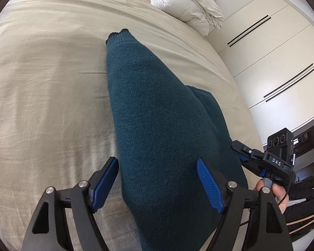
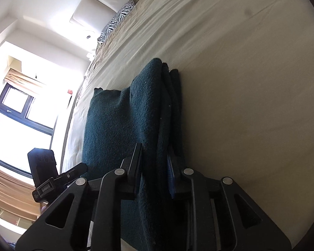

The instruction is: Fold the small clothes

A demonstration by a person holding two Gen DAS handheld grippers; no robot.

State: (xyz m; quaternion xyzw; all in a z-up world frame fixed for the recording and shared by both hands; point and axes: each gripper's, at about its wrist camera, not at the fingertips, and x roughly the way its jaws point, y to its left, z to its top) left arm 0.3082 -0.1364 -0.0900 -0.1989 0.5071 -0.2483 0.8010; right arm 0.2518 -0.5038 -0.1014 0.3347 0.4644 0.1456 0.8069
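One teal knit garment [image 1: 157, 129] lies folded lengthwise on the bed [image 1: 48, 87], its near end cut off below both views, so how far it runs toward the person is hidden. Two grippers work it. The left gripper [image 1: 157, 186] hovers with its fingers [image 1: 105, 185] wide apart, straddling the cloth without pressing it. The right gripper [image 2: 155, 167] has its fingers narrowly apart around a bunched edge of the knit; shadow there makes it hard to tell if the pads pinch. One white duvet [image 1: 186, 2] is heaped by the headboard, and one zebra pillow [image 2: 117, 21] sits partly out of frame. The sheet is bare all around the garment.
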